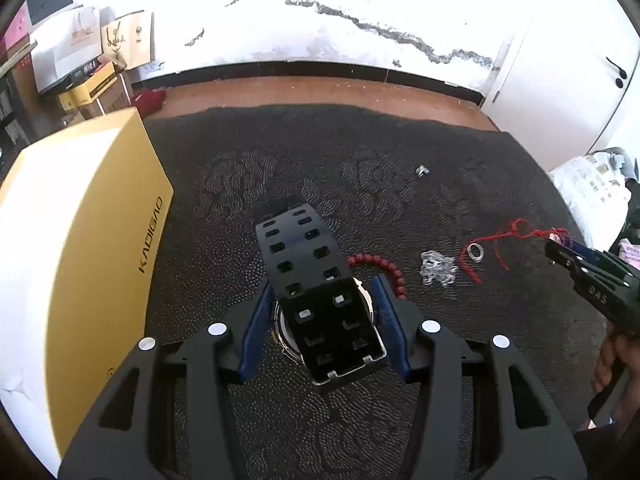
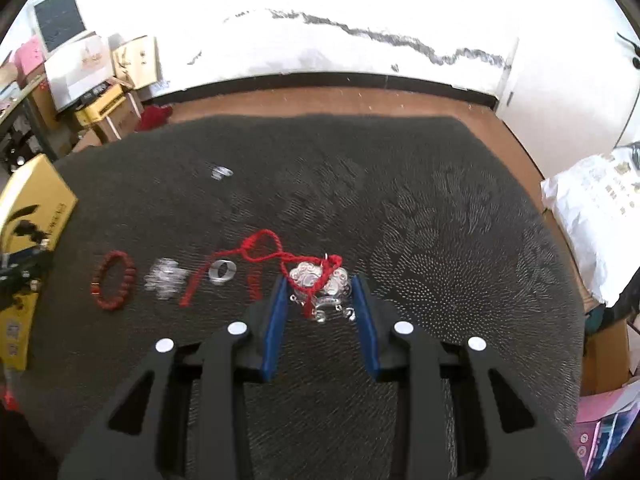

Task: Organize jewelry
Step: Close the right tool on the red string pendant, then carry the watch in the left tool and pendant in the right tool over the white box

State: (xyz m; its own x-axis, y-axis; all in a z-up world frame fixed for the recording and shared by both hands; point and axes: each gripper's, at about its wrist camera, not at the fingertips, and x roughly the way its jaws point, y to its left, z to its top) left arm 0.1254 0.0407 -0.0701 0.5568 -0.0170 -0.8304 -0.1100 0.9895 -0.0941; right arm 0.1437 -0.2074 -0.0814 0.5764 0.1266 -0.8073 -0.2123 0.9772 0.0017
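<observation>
With the left gripper point(image 1: 326, 320) pinching the black watch point(image 1: 320, 296) near the yellow box point(image 1: 80, 240), the right gripper point(image 2: 320, 300) clamps the silver pendant point(image 2: 316, 280), its red cord point(image 2: 260, 246) trailing toward the box; next, both probably go into it.

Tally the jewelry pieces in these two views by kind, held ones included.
Watch: 1
Red bead bracelet: 1
Silver chain pile: 1
Silver pendant on red cord: 1
Rings: 2
Total: 6
</observation>
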